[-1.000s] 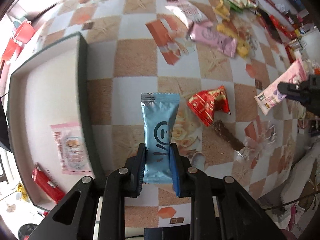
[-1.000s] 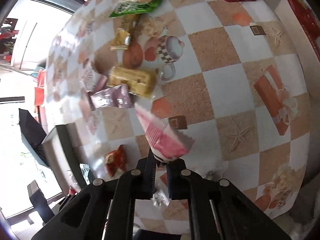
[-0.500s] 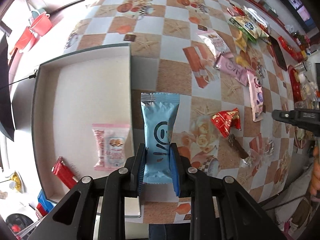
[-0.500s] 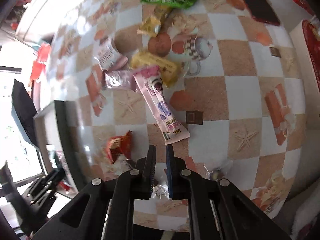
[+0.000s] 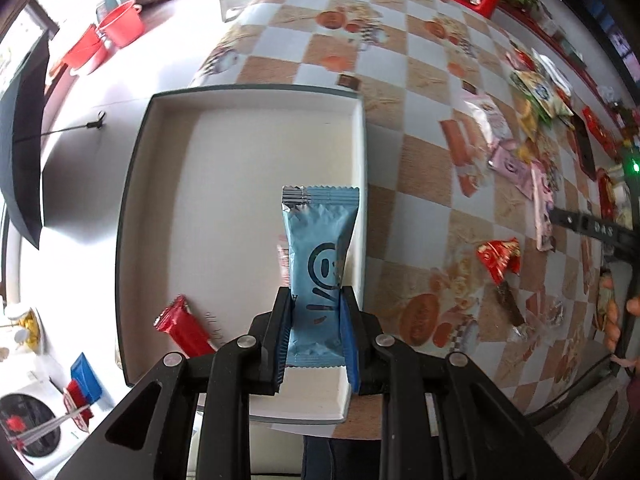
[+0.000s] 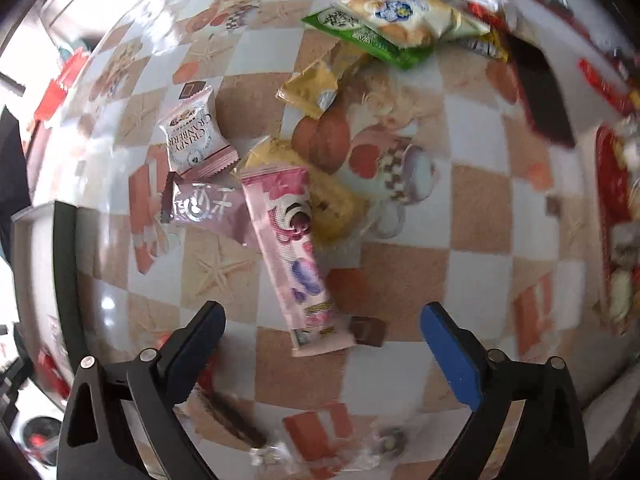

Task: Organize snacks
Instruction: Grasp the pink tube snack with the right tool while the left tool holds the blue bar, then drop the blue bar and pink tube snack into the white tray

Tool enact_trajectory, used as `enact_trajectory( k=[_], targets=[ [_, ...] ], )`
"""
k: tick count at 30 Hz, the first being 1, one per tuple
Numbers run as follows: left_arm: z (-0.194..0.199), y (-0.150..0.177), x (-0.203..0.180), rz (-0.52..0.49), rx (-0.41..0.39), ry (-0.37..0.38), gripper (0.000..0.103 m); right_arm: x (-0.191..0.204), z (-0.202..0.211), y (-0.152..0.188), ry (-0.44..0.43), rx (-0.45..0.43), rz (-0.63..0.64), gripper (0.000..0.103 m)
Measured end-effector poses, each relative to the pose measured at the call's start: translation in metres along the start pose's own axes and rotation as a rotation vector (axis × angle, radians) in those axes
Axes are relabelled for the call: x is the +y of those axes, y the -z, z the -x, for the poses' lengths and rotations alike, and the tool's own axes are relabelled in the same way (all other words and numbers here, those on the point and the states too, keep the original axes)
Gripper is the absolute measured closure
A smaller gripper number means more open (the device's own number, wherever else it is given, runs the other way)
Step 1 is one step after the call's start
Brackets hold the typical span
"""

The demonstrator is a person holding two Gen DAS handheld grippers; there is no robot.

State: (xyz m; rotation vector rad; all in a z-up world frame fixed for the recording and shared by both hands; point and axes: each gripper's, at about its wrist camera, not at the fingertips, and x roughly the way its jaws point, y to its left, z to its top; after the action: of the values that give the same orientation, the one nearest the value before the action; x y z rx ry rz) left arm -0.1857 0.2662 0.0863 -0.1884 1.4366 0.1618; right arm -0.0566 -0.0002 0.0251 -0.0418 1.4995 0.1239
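Observation:
My left gripper [image 5: 316,336] is shut on a blue snack packet [image 5: 318,264] and holds it upright over the right part of the white box [image 5: 240,184]. A red bar [image 5: 184,330] lies in the box at its near left; a pink packet is mostly hidden behind the blue one. My right gripper [image 6: 320,344] is open and empty above the table. A long pink snack bar [image 6: 292,256] lies flat on the table just beyond its jaws, also seen in the left wrist view [image 5: 544,208].
Loose snacks lie on the checkered tablecloth: a cranberry packet [image 6: 194,136], a mauve packet [image 6: 208,208], yellow packets [image 6: 312,88], a green bag [image 6: 360,36], a red wrapper [image 5: 500,256] and a brown bar [image 5: 510,310]. The box's dark wall [image 6: 66,272] stands at the left.
My left gripper has carried the blue packet left, from over the table to over the box. My right gripper let go of the pink bar, which now lies on the table, and opened wide.

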Motion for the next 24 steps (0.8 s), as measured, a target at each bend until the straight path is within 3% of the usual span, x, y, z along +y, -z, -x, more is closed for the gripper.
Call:
enact_trajectory(
  k=[3, 4, 7, 8, 9, 12, 16, 19, 24],
  targets=[
    [-0.006, -0.002, 0.007, 0.016, 0.013, -0.021, 0.078, -0.004, -0.012, -0.005, -0.031, 0.042, -0.008, 0.005],
    [-0.009, -0.002, 0.009, 0.022, 0.021, -0.027, 0.078, -0.004, -0.017, -0.007, -0.041, 0.052, -0.018, 0.009],
    [-0.015, -0.004, 0.016, 0.031, 0.040, -0.045, 0.078, 0.000, -0.044, -0.015, -0.078, 0.140, -0.045, 0.048],
    [-0.017, -0.004, 0.019, 0.035, 0.041, -0.050, 0.078, 0.005, -0.044, -0.016, -0.036, 0.123, -0.029, 0.072],
    [-0.017, -0.005, 0.023, 0.041, 0.041, -0.053, 0.078, 0.009, -0.042, -0.017, -0.013, 0.112, -0.009, 0.077],
    [-0.017, -0.007, 0.034, 0.059, 0.036, -0.057, 0.078, 0.014, -0.032, -0.014, -0.077, 0.125, -0.020, 0.078],
    [-0.019, -0.013, 0.049, 0.088, 0.025, -0.067, 0.078, 0.045, 0.000, -0.010, -0.279, 0.108, 0.008, 0.078],
    [-0.025, -0.015, 0.053, 0.090, 0.035, -0.079, 0.078, 0.105, 0.020, -0.007, -0.407, 0.112, 0.120, 0.078],
    [-0.036, -0.011, 0.055, 0.068, 0.064, -0.108, 0.074, 0.197, 0.025, 0.005, -0.507, 0.143, 0.246, 0.077]
  ],
)
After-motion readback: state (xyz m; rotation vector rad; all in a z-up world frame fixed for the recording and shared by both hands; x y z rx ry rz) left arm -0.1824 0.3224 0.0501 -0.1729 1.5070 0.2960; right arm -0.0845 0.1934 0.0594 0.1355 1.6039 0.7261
